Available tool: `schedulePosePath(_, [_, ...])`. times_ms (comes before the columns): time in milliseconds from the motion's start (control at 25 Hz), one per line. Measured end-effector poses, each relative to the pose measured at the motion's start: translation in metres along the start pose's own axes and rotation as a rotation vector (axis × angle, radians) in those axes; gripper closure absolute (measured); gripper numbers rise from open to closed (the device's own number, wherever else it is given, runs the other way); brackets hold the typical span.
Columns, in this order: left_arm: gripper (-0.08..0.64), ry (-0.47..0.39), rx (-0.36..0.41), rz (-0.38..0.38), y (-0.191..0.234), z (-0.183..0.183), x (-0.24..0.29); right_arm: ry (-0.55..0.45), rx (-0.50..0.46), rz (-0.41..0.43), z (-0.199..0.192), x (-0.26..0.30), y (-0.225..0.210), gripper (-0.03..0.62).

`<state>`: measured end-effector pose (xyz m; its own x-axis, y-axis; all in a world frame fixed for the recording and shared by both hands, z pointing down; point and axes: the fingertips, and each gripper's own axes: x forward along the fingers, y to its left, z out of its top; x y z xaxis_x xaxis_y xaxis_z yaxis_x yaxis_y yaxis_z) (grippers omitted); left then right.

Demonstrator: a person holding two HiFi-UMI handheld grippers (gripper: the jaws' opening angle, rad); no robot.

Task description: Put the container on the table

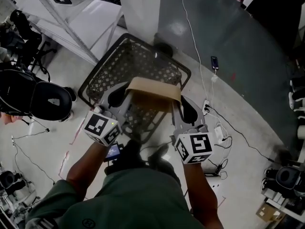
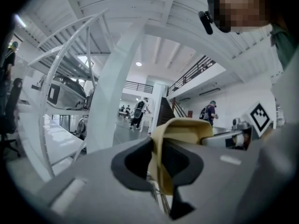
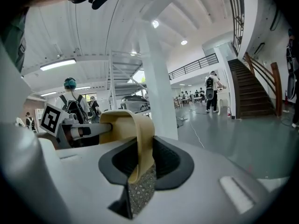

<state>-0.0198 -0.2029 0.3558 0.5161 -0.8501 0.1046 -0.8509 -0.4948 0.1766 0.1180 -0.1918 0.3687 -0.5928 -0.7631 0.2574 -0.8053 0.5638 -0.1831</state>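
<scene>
Head view: a single black lattice container (image 1: 133, 63) hangs above the grey floor (image 1: 248, 80), in front of a white column (image 1: 140, 8). Cables (image 1: 228, 130) and one phone (image 1: 215, 62) lie on the floor to the right. The container's one tan handle (image 1: 153, 92) spans two grippers, the left gripper (image 1: 116, 98) at one end and the right gripper (image 1: 187, 111) at the other.

Left gripper view: the left gripper (image 2: 161, 160) has its jaws narrow, pinched on the handle (image 2: 187, 127), which arches away to the right. The column (image 2: 110, 101) stands close ahead, and people (image 2: 139, 111) walk well beyond it.

Right gripper view: the right gripper (image 3: 140, 160) has its jaws narrow, clamped on the handle (image 3: 124, 125), with the container's mesh (image 3: 142, 192) hanging just below them. The column (image 3: 159, 92) and a staircase (image 3: 254, 87) stand behind.
</scene>
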Motion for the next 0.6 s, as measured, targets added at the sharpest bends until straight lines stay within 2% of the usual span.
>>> schedulePosePath(280, [0.511,0.039,-0.017,0.010,0.055,-0.029,0.010,0.044,0.023,0.004,-0.028,0.059,0.005,0.522])
schedulePosePath(600, [0.511,0.097,-0.038,0.007,0.095,-0.077,0.031,0.119,0.061,0.004,-0.073,0.105,-0.006,0.522])
